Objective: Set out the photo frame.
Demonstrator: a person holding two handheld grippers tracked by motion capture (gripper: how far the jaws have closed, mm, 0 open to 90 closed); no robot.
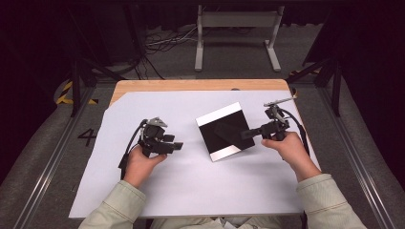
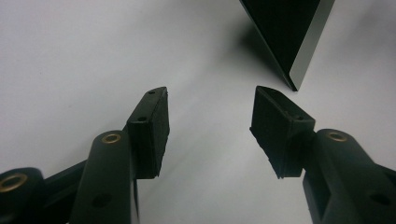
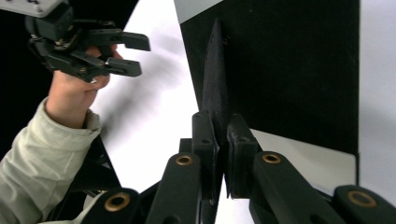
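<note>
While cream-coloured sleeves (image 1: 122, 202) come in at the near edge, the person's two hands rest over a large sheet of smooth white paper (image 1: 191, 181) that covers most of the pale wooden desk (image 1: 191, 85). Matt black and angular, the left claw (image 1: 175, 142) stands wide with nothing between its ribbed rubber pads (image 2: 154, 126), held just above the paper and pointing toward the middle. A black cable (image 1: 130, 147) trails from it back along the wrist.

Just beyond and to the right lies the black square panel (image 1: 224, 130), flat and thin, matt dark across its face with a white band along its far-left edge and another along its near-right edge. It sits turned cornerwise near the centre of the paper, between the two hands and well apart from the left claw. In the left gripper view one of its corners shows raised off the paper, casting a soft shadow.

The right claw (image 3: 222, 135) is drawn narrow, its pads pinching a thin black flap or edge that stands up edge-on from the panel; whether this is a separate sheet I cannot tell.

Farther off, past the desk's bare wooden strip, a grey metal stand (image 1: 237, 33) rests on the carpeted floor (image 1: 229, 59) among loose cables (image 1: 162, 43), with dark frame legs (image 1: 79, 81) at either side.
</note>
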